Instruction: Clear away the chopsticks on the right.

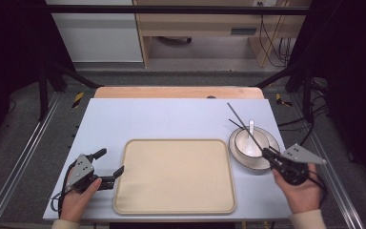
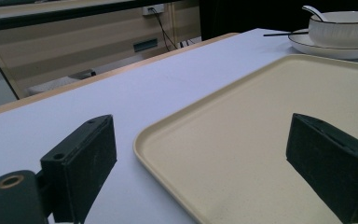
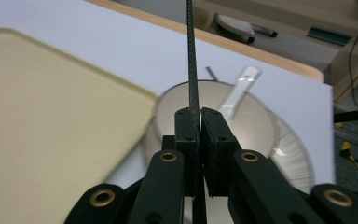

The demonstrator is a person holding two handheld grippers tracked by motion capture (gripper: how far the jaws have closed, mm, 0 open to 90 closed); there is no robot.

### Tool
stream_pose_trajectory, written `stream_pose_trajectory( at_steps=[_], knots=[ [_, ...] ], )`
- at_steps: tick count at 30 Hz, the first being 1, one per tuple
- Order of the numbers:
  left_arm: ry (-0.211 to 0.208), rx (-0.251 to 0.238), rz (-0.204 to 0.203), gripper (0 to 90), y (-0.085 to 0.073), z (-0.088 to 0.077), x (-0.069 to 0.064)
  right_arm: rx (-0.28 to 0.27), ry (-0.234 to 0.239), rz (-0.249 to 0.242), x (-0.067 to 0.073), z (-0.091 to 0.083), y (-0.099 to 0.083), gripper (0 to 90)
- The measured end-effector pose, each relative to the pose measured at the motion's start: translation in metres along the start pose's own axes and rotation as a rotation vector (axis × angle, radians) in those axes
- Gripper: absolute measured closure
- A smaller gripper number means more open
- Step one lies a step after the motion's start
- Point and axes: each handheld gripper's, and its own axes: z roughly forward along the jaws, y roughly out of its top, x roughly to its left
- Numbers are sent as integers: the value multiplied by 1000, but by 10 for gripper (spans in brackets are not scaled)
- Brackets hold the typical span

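Note:
A white bowl [image 1: 248,143] with a white spoon [image 1: 251,126] in it stands on a white plate [image 1: 272,140] to the right of a beige tray [image 1: 171,176]. My right gripper [image 1: 268,153] is shut on a thin black chopstick [image 1: 240,121] that slants up over the bowl. In the right gripper view the chopstick [image 3: 192,56] runs straight up from between the closed jaws of the right gripper [image 3: 199,126]. A second chopstick [image 1: 235,124] lies across the plate's far side. My left gripper [image 1: 110,161] is open at the tray's left edge, holding nothing.
The tray [image 2: 261,116] has nothing on it and lies between the left gripper's pads [image 2: 81,163]. The bowl [image 2: 342,28] and plate [image 2: 326,49] sit beyond its far corner. The white tabletop [image 1: 171,117] ends at a wooden strip at the back.

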Motion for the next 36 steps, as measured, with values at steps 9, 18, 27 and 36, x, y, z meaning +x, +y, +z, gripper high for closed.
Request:
stream_pose_trajectory(
  at_steps=[9,18,27,36],
  knots=[
    [-6,-4,1,82,0,0,0,66,44,-125,82,5,-4,857],
    [-10,-2,5,82,1,-1,1,227,193,-63,127,42,-24,857],
    [-20,-2,4,82,0,2,-1,272,218,-49,140,56,-28,856],
    [-21,-6,2,82,0,2,-1,213,216,-37,138,50,-24,673]
  ],
)
